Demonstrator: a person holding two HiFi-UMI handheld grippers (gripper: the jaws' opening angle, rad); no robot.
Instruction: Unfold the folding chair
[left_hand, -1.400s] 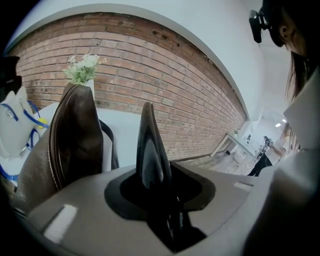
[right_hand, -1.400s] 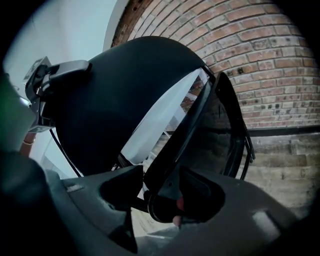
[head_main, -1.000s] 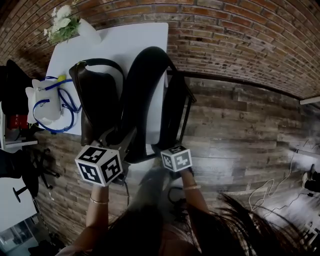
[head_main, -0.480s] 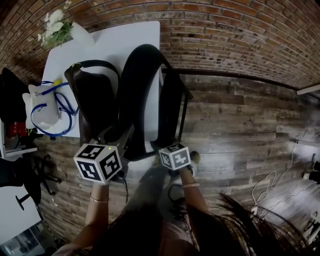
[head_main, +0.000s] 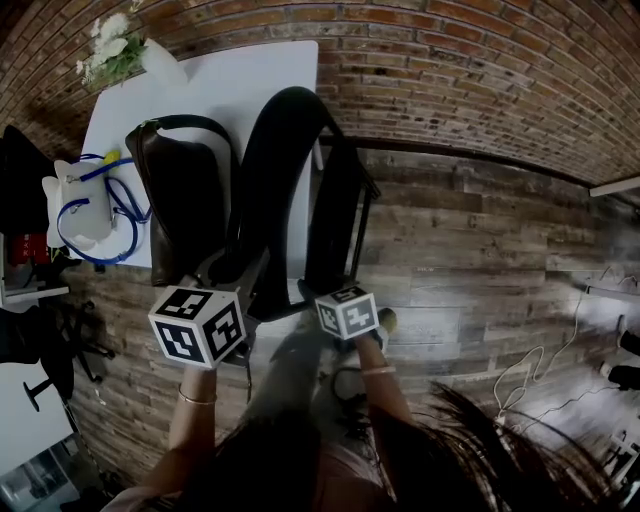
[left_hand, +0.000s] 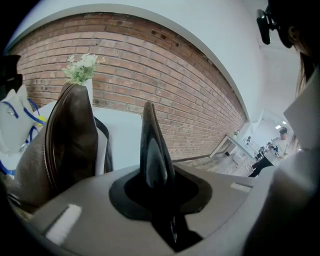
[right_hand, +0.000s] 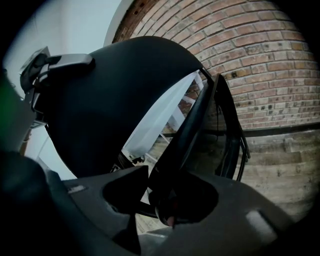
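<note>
At the right edge of the white desk (head_main: 250, 80), the black folding chair (head_main: 285, 190) stands on the wood floor (head_main: 480, 260). It is upright and right in front of you. Its big round back is on the left and its thin flat part is on the right. The two parts stand close together. There is a thin gap between them, and you can see the white desk through it.

Your left gripper (left_hand: 159, 207) pinches the chair. In the left gripper view a thin black edge of the chair goes straight down between the jaws, and they press on it. Your right gripper (right_hand: 165, 200) is on the thin flat part at the chair's right side. Its jaws have just been closing. The dark edge of that part sits between them, and they look tight on it. In the head view both grippers are low on the chair, near its bottom end. The left one is on the left side and the right one is on the right side.

On the desk, a brown bag (head_main: 185, 200) stands near the front edge, just beside the chair's back. A white thing with a blue cord (head_main: 85, 205) lies at the left edge. White flowers (head_main: 112, 50) sit at the far left corner. A brick wall (head_main: 480, 70) runs behind the desk and the chair.
</note>
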